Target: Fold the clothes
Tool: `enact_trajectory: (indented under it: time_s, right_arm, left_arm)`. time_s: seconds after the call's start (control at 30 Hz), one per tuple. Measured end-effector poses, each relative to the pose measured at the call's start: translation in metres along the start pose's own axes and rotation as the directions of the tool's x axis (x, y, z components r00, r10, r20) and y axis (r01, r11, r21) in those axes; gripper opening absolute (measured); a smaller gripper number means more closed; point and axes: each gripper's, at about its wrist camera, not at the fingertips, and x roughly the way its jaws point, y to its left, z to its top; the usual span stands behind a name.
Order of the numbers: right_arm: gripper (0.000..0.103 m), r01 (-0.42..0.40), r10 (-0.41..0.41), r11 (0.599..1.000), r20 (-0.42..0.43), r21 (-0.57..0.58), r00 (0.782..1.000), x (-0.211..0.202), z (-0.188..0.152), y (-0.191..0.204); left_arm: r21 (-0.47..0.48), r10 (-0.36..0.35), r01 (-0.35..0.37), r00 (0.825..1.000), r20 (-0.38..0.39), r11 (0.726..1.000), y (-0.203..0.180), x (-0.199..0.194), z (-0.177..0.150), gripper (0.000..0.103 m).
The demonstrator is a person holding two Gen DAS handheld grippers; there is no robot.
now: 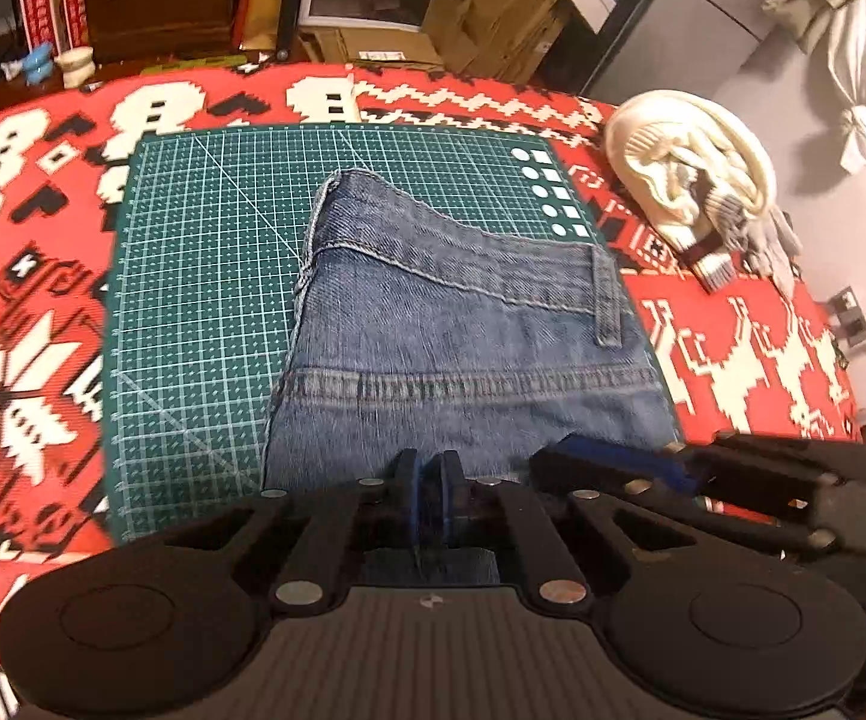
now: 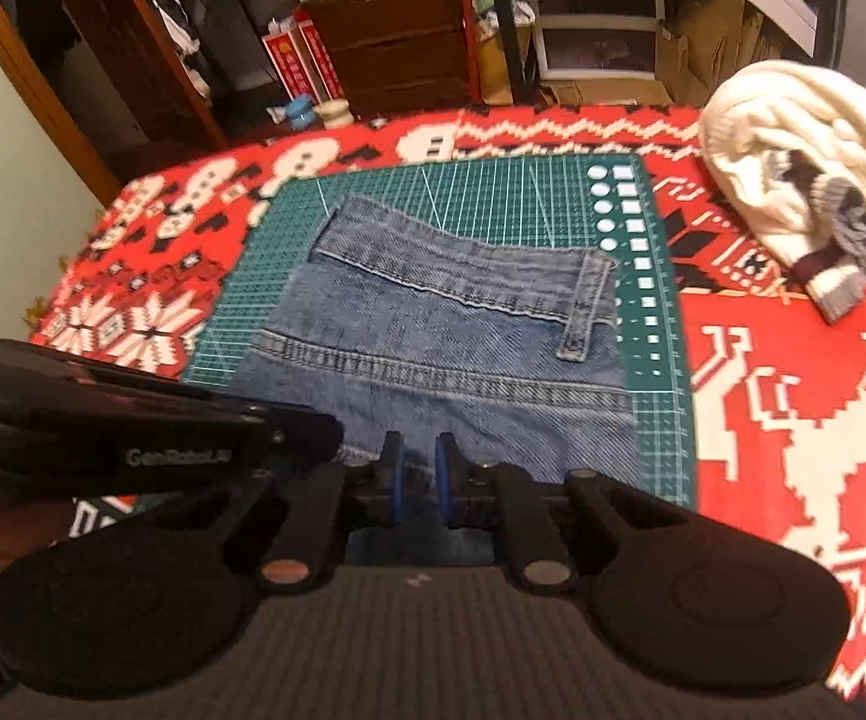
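Your faded blue denim jeans point(image 1: 457, 324) lie folded on the green gridded cutting mat point(image 1: 205, 276), waistband at the far side, over the red-and-white patterned cloth point(image 1: 25, 324). Left gripper point(image 1: 431, 468): blue pads pressed nearly together on the near denim edge, apparently pinching it. Right gripper point(image 2: 420, 468): pads slightly apart with denim between; whether it grips, you cannot tell. Risk: if you lift with one side loose, that corner may drop and skew the fold. The cream knit pile point(image 2: 805, 150) sits well clear.
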Motion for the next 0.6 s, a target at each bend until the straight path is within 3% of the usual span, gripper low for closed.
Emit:
enact_trajectory:
  time_s: [0.2, 0.47, 0.6]
  right_arm:
    - [0.005, 0.016, -0.015, 1.000, 0.030, -0.020, 0.999, 0.022, 0.001, -0.002]
    - [0.003, 0.041, -0.037, 0.999, 0.092, -0.034, 0.995, 0.026, -0.006, 0.002]
    - [0.005, 0.064, -0.062, 0.997, 0.056, -0.034, 0.997, 0.019, 0.001, 0.002]
  left_arm:
    - [0.053, 0.029, -0.028, 1.000, -0.007, 0.998, -0.003, 0.007, 0.004, 0.004]
    - [0.042, 0.021, -0.022, 1.000, 0.017, 0.999, -0.001, 0.006, 0.000, 0.004]
    - [0.053, 0.025, -0.026, 0.999, 0.020, 0.998, -0.003, 0.006, -0.001, 0.004]
